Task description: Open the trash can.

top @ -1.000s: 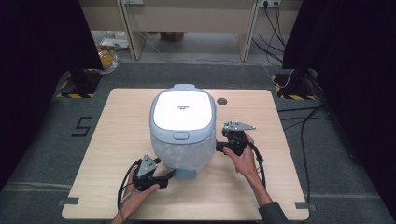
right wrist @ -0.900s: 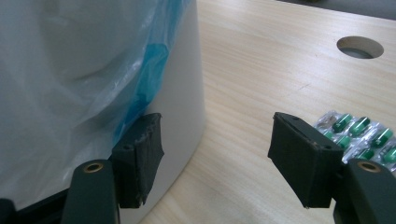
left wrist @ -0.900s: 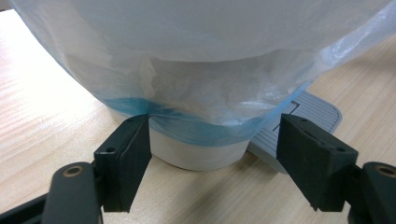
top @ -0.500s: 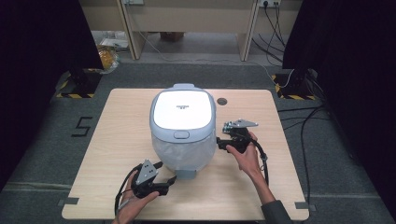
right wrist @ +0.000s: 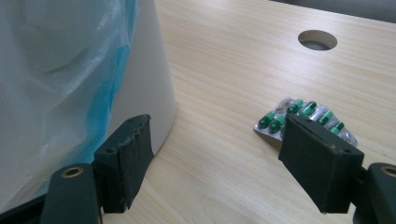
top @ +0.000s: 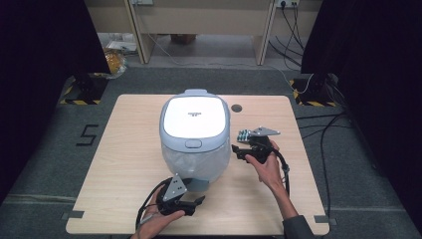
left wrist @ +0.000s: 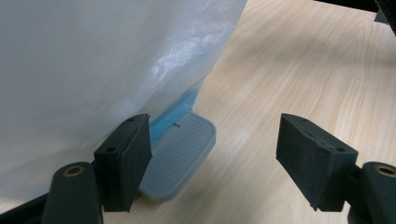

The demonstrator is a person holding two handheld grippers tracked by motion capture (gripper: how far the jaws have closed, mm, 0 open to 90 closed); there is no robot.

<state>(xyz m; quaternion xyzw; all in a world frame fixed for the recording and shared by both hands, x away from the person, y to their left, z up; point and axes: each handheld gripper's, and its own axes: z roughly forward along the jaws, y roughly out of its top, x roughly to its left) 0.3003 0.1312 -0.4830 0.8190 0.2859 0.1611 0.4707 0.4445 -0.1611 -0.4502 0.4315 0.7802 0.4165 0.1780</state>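
Flanking bin [top: 195,134], jaws spread, table [top: 124,149] bare

From above, a white pedal bin [top: 195,137] with a plastic liner stands mid-way on the wooden surface [top: 109,164]. My left hand-held gripper [top: 191,205] sits near the front edge, just in front of the bin's foot pedal [top: 198,185], jaws pointing right. My right hand-held gripper [top: 238,151] is beside the bin's right flank, pointing at it. A blister pack of green pills [top: 244,135] lies just behind that gripper. A round cable hole [top: 236,108] sits farther back.
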